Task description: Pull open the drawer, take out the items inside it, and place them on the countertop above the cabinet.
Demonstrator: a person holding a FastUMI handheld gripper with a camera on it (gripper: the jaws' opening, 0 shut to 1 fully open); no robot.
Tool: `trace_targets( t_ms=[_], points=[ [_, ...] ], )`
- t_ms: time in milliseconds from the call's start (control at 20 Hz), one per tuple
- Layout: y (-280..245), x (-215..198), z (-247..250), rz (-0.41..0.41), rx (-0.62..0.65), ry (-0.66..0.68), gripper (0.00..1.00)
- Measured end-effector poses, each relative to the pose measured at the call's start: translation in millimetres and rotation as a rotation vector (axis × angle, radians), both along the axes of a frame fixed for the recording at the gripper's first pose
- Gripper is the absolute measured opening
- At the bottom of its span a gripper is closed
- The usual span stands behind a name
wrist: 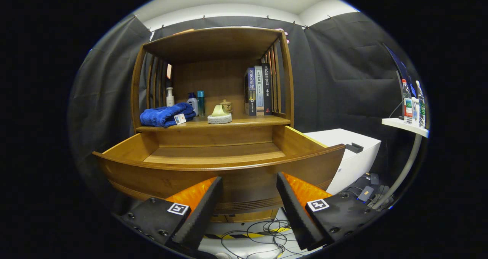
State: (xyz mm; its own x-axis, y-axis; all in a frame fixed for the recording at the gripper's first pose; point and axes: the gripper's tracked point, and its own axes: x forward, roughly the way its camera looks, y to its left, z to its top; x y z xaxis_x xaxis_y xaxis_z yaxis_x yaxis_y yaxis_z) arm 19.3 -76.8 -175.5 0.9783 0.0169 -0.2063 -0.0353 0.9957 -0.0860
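The gripper (249, 198) hangs with fingers spread apart, holding nothing, before the pulled-out drawer (217, 163). On the countertop (244, 122) sit one blue towel (167, 115), three bottles (200, 103), three books (258, 91).

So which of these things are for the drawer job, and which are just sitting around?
For the job:
- drawer, pulled open, visible floor bare
- countertop above it
- gripper, fingers apart, holding nothing, in front of the drawer front
- blue towel, lying on the countertop, perhaps taken out

Just lying about:
- books
- bottles
- small teapot
- white box
- cables
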Motion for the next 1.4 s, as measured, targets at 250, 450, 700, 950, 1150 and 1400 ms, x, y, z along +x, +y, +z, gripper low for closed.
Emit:
trace_targets(
  t_ms=[250,450,700,950,1150,1400],
  points=[
    [2,17,1,-0.004,0.008,0.010,0.97],
    [4,26,2,-0.002,-0.006,0.006,0.97],
    [9,49,2,0.003,-0.012,0.011,0.97],
    [17,87,5,-0.005,-0.025,0.009,0.97],
    [23,120,5,-0.002,-0.019,0.010,0.97],
    [28,155,2,-0.012,-0.082,0.011,0.96]
  ],
)
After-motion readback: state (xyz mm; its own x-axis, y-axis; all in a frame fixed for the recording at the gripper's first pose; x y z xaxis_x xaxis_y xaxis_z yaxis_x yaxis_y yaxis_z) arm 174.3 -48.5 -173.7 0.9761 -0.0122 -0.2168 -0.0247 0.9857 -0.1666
